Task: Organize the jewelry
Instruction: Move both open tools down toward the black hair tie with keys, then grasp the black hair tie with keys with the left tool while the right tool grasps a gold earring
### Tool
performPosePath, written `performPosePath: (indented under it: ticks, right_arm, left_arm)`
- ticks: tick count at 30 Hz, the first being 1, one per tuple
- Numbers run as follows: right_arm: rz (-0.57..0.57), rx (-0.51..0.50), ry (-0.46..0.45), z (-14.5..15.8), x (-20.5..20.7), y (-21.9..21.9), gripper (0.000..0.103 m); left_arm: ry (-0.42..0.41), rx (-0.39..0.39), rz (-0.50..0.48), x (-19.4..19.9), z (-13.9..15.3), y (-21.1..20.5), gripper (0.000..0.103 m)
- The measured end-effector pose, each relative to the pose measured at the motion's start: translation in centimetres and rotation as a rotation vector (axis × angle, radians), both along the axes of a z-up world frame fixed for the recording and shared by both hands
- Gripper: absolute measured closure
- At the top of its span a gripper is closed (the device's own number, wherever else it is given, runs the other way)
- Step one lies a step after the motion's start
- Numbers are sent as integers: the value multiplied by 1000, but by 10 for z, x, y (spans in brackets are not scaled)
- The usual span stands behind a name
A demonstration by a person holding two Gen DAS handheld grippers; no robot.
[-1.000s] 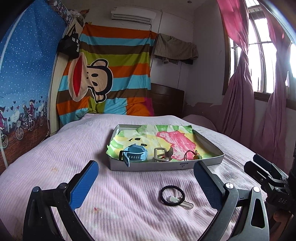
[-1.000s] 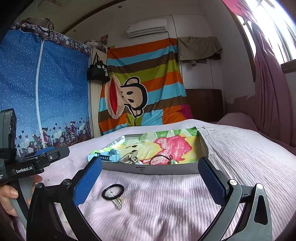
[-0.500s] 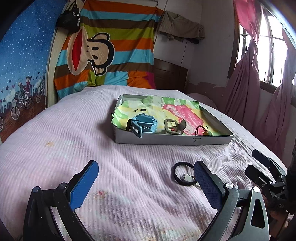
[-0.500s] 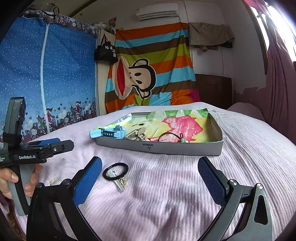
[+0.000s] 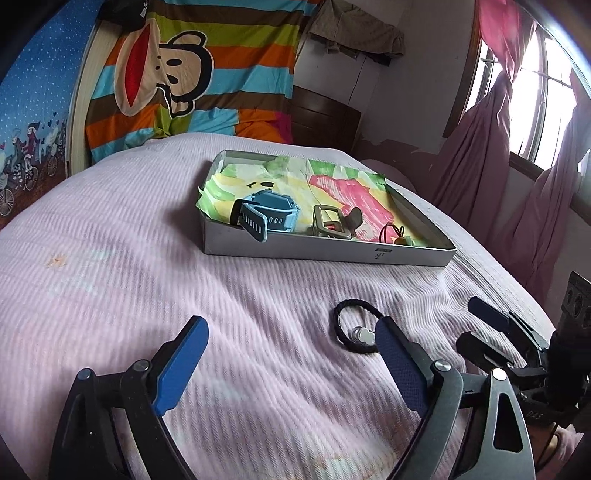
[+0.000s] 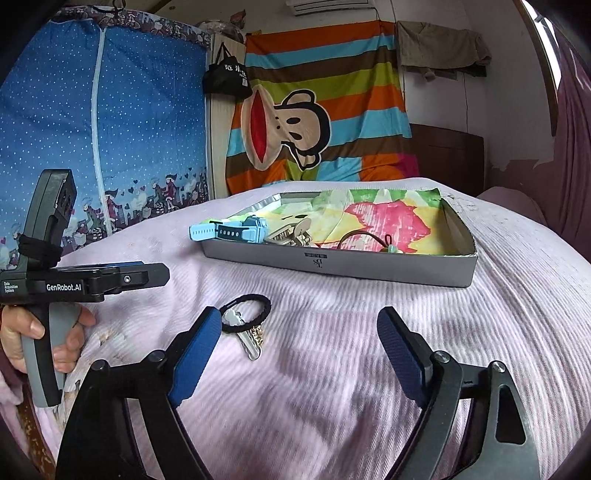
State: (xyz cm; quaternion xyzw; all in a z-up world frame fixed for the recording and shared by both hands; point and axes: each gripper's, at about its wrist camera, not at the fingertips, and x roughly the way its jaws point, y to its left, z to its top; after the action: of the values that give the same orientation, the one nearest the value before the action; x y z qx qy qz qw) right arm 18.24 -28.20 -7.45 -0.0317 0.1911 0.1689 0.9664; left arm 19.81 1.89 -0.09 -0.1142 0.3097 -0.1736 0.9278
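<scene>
Home bedroom — lived-in, small.
Bed [image 5: 184, 280] with pink ribbed cover fills the lower frame; striped cartoon-monkey blanket [image 6: 325, 107] hangs centre back, blue zip-up fabric wardrobe [image 6: 103, 140] upper left, air conditioner [image 6: 328, 5] at top edge — pink curtains [image 5: 491, 147] by the window [image 5: 535, 96], upper right.

A shallow grey tray [image 5: 325, 249] sits on the pink bedspread, lined with a bright painted paper [image 5: 343, 188]. Inside, along its near wall, lie a blue watch [image 5: 271, 214] with one strap end poking over the rim, a beige hair claw clip [image 5: 332, 223], and a thin dark cord with a small green-and-yellow charm [image 5: 397, 236]. Outside the tray, nearer on the bedspread, lies a black hair tie [image 6: 245, 310] looped with a silver key [image 6: 245, 338].
</scene>
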Motion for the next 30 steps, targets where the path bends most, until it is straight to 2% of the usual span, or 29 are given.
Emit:
performPosePath:
  ticks: [2,7,9,15,18,25,27,30]
  right_arm:
    - [18,-5,19,-3,3,3,28]
    - [72,-29,69,-11,10,13,51]
    - [88,-46,85,-15,13,17,63]
    - [133,-98,135,-23,21,31,79]
    - [151,-117,158,-27,24,37,80]
    - [159,-129,223,-36,36,42,83]
    - [162,-123,236,-37,39,42,84]
    - [162,-125,247,-39,40,44,90]
  left_arm:
    - [29,-18,-23,6,-3,-2,20]
    - [86,-21,-81,17,-9,-11,35]
    - [113,-7,-102,22,-12,-17,43]
    - [165,20,-151,32,-19,-32,61]
    - [193,25,-157,38,-21,-36,67]
    - [236,4,-161,50,-26,-43,72]
    - [247,-3,-156,53,-27,-44,77]
    - [263,-15,-148,56,-30,-43,83]
